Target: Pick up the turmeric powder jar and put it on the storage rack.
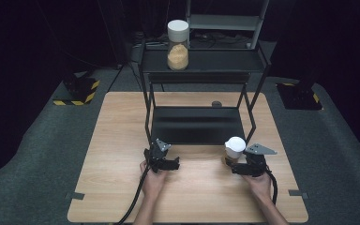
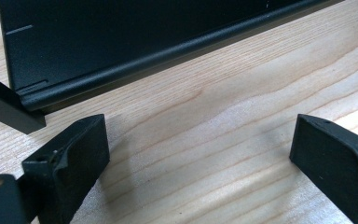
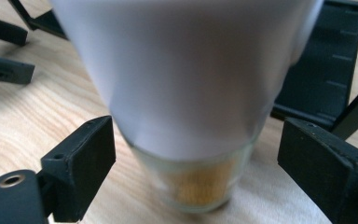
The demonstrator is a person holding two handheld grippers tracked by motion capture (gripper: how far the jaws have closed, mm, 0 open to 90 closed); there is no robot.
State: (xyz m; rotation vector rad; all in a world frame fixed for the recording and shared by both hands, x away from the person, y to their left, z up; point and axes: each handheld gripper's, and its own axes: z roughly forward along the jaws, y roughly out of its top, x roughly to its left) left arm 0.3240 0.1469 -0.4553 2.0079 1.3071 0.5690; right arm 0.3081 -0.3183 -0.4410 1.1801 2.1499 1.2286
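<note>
1. The small glass jar [image 3: 191, 140] with a white lid stands upright on the wooden surface [image 1: 122, 187], just in front of the black rack's [image 1: 197, 124] lower shelf, near its right front leg.
2. The right gripper [image 3: 196, 163] has the jar between its fingers [image 3: 81, 163]; they stand apart, not pressing the glass.
3. The left gripper [image 2: 200, 154] rests well apart to the left, fingers [image 2: 79, 158] wide open over bare wood.
4. A taller jar [image 1: 178, 44] stands on the rack's top shelf.
</note>
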